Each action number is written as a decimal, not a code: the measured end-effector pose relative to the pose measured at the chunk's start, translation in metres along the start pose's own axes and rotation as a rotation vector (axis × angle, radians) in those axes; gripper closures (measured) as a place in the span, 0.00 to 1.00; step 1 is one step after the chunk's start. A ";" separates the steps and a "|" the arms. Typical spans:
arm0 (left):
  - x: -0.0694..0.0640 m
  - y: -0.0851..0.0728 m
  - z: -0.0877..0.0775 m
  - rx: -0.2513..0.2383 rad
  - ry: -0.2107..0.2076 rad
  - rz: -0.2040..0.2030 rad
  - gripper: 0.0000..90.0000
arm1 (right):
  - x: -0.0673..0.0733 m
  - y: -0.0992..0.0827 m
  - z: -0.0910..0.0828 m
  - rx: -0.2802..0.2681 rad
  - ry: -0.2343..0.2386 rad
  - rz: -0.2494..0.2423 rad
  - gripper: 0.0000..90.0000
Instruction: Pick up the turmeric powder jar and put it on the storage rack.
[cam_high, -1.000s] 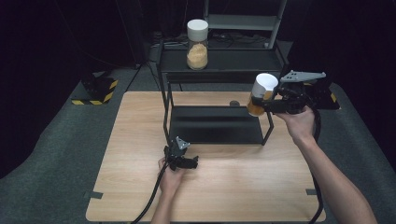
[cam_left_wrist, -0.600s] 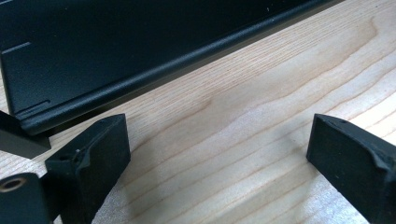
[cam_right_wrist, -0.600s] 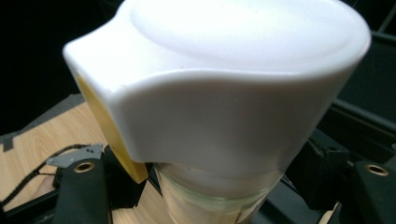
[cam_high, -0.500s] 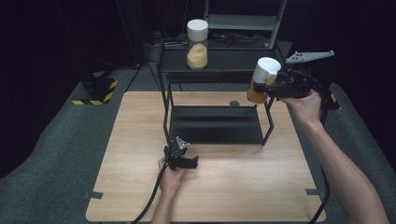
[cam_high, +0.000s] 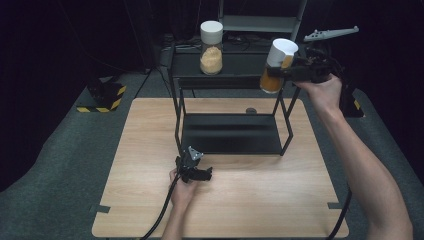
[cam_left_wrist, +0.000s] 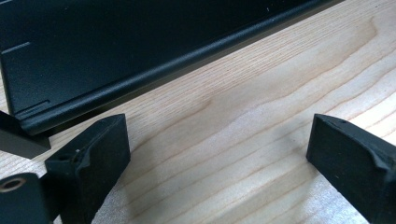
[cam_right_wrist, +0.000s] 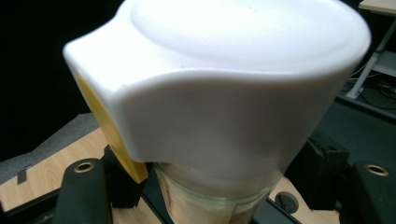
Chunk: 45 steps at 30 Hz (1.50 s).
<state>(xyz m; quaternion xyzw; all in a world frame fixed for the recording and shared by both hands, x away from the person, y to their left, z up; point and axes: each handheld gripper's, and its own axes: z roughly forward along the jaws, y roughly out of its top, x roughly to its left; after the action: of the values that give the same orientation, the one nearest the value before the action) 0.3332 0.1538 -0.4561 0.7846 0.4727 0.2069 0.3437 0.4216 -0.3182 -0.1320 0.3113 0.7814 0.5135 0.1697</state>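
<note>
A pale wooden table (cam_high: 250, 200) is seen in the lower middle of the high view, set on grey carpet, with darkness filling the upper part of the frame. A black metal rack (cam_high: 230, 132) stands on the table's far half, and a white-lidded jar (cam_high: 211, 47) of tan powder rests on its top shelf, upper centre. A yellow-and-black striped block (cam_high: 102, 95) lies on the floor at the left.

The right gripper (cam_high: 282, 72) is held at the upper right, its jaws clamped on a second jar (cam_high: 276, 65) with a white lid, tilted beside the rack's top right corner. The left gripper (cam_high: 207, 175) lies low on the table, its jaws spread wide with nothing between them.

Compared with the earlier frame, the held jar has been raised and carried slightly left; the left gripper has not moved.
</note>
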 end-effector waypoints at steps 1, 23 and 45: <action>0.000 0.000 0.000 0.000 0.000 0.000 0.07 | 0.000 0.003 0.002 -0.002 -0.003 0.001 0.34; 0.000 0.000 0.000 -0.001 -0.002 -0.001 0.07 | 0.020 0.049 0.064 0.069 -0.206 0.032 0.34; 0.001 0.000 0.000 0.001 -0.003 0.000 0.07 | 0.017 0.047 0.080 0.080 -0.217 0.037 0.34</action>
<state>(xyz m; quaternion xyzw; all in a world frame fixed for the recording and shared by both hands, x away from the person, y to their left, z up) 0.3335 0.1543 -0.4560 0.7850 0.4722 0.2057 0.3441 0.4701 -0.2381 -0.1214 0.3858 0.7725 0.4483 0.2312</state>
